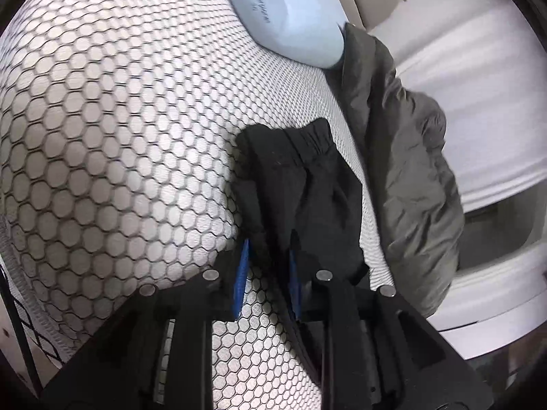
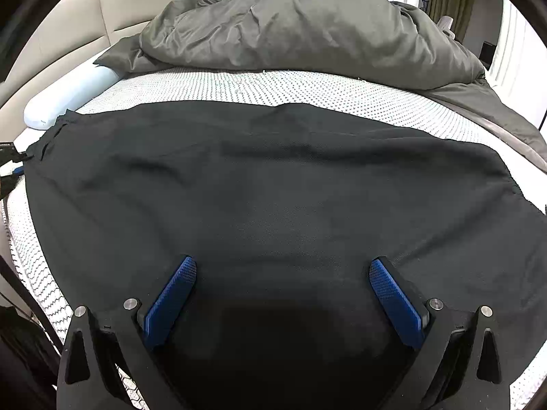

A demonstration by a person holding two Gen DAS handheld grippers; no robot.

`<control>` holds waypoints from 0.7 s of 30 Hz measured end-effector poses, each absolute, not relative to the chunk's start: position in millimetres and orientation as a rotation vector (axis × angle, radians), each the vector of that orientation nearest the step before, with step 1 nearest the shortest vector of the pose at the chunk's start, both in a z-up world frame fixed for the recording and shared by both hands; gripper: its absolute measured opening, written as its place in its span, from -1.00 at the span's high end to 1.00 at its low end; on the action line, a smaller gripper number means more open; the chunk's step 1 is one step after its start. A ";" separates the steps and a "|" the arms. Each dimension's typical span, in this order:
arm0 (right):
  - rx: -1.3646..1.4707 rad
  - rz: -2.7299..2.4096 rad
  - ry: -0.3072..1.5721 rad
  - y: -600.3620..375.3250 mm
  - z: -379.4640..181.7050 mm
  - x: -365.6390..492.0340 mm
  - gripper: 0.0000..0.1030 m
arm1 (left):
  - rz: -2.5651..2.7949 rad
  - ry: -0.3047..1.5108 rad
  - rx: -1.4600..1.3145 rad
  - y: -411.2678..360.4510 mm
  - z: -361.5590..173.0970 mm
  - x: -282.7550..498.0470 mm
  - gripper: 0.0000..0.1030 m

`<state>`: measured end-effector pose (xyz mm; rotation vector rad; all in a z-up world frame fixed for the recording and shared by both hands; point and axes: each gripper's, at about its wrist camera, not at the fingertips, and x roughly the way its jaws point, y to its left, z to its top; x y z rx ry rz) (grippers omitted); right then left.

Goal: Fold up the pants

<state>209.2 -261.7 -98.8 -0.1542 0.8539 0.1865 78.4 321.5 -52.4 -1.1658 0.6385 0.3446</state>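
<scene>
The black pants [image 2: 273, 188] lie spread flat across the mattress [image 2: 239, 85] in the right wrist view. My right gripper [image 2: 283, 266] hovers just over their near part, jaws wide open, blue pads [image 2: 171, 297] apart and empty. My left gripper [image 1: 268, 249] is shut on the pants' elastic waistband end [image 1: 307, 177], which bunches up over the fingers in the left wrist view. It shows as a dark shape at the pants' far left edge in the right wrist view [image 2: 10, 160].
A crumpled grey duvet [image 2: 307, 27] is heaped at the back of the bed. A pale blue pillow [image 1: 283, 10] lies by the beige headboard [image 2: 61, 34]. The mattress has a white hexagon-mesh cover [image 1: 119, 136]. The bed's edge drops off at right in the left wrist view.
</scene>
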 end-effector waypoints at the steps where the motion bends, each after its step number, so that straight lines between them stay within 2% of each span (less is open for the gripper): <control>1: -0.155 0.186 0.853 -261.7 -98.7 209.1 -0.98 | 0.357 0.627 -1.169 323.2 -51.1 75.9 0.66; 4: -0.156 0.185 0.854 -261.4 -98.8 209.3 -0.98 | 0.402 0.582 -1.159 327.8 -39.9 54.2 0.64; 7: -0.163 0.180 0.851 -260.7 -98.2 208.1 -0.98 | 0.473 0.542 -1.154 333.7 -31.2 35.3 0.50; 9: -0.169 0.173 0.850 -259.9 -97.7 207.0 -0.98 | 0.476 0.577 -1.135 333.9 -32.2 29.4 0.50; 17: -0.190 0.157 0.851 -257.3 -98.0 206.6 -0.99 | 0.487 0.743 -0.873 310.2 -25.8 73.2 0.50; 21: -0.193 0.156 0.847 -258.1 -98.0 206.3 -0.99 | 0.518 0.754 -0.784 301.3 -25.1 97.3 0.50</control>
